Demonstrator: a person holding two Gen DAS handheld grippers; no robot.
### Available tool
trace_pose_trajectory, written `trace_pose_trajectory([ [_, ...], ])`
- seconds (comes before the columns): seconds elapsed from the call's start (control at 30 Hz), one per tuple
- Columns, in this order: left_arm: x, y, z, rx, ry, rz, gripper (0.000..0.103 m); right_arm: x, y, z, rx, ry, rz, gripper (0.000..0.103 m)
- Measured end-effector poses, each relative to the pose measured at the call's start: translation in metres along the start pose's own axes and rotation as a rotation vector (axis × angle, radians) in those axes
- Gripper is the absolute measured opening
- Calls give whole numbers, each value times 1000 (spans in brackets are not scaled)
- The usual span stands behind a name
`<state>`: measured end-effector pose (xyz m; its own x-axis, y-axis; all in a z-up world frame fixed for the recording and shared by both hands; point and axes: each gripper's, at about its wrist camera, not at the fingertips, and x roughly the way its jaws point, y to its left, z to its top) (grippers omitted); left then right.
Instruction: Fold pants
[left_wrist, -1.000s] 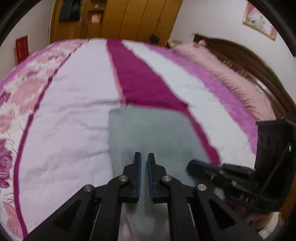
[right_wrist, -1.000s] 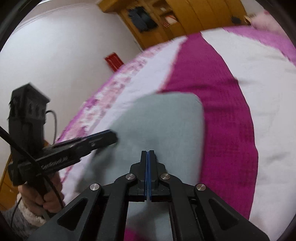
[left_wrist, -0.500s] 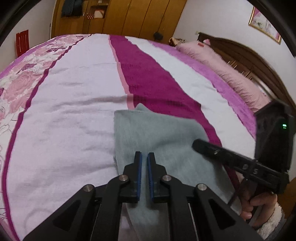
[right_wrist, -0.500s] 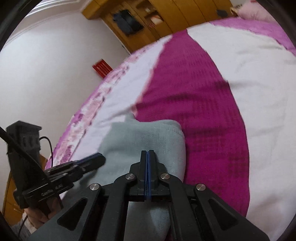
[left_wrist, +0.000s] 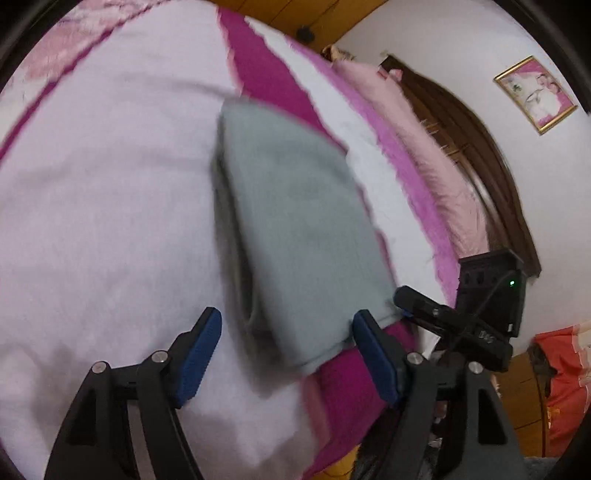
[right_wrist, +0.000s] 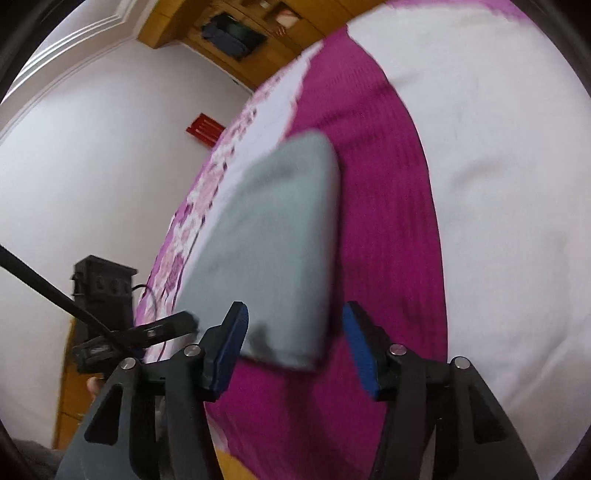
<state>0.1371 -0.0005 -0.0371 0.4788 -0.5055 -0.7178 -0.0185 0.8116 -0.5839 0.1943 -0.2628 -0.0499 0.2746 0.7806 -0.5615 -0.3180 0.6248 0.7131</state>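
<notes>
Left claw (left_wrist: 284, 354): jaws opening, nothing gripped; near end of pants (left_wrist: 295, 229) is framed between the pads, untouched. Pants are laid folded on the bed (left_wrist: 103, 206), long axis running straight away from both claws. Right claw (right_wrist: 291, 347): jaws opening, empty, pants' near right corner seen between the pads. Neither claw is judged clearly nearer; the near edge is flanked by both.

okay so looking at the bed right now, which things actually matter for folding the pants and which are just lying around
Part of the job:
- grey pants, folded on the bed
- left claw, jaws opening, pads off the cloth
- right claw, jaws opening too

Just lying about:
- pink pillow
- framed picture
- wooden wardrobe
</notes>
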Motion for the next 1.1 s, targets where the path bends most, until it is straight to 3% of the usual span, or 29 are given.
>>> trace_pose_trajectory([
  [0.13, 8, 0, 8, -3, -20, -30, 77, 11, 3, 14, -6, 9, 36, 52],
  [0.37, 34, 3, 54, -27, -34, -91, 76, 40, 3, 50, -14, -30, 59, 51],
  [0.43, 39, 5, 65, -41, -40, -101, 70, 46, 3, 58, -8, -38, 58, 51],
  [0.5, 42, 9, 71, -50, -43, -84, 55, 50, 3, 62, -4, -47, 41, 45],
  [0.53, 42, 10, 71, -55, -45, -91, 50, 49, 3, 62, -11, -50, 31, 36],
  [0.63, 39, 13, 68, -54, -64, -96, 43, 48, 3, 57, -20, -60, 33, 30],
  [1.1, 27, -14, 67, 26, -111, -1, 36, 38, 21, 66, -88, -75, -21, 25],
])
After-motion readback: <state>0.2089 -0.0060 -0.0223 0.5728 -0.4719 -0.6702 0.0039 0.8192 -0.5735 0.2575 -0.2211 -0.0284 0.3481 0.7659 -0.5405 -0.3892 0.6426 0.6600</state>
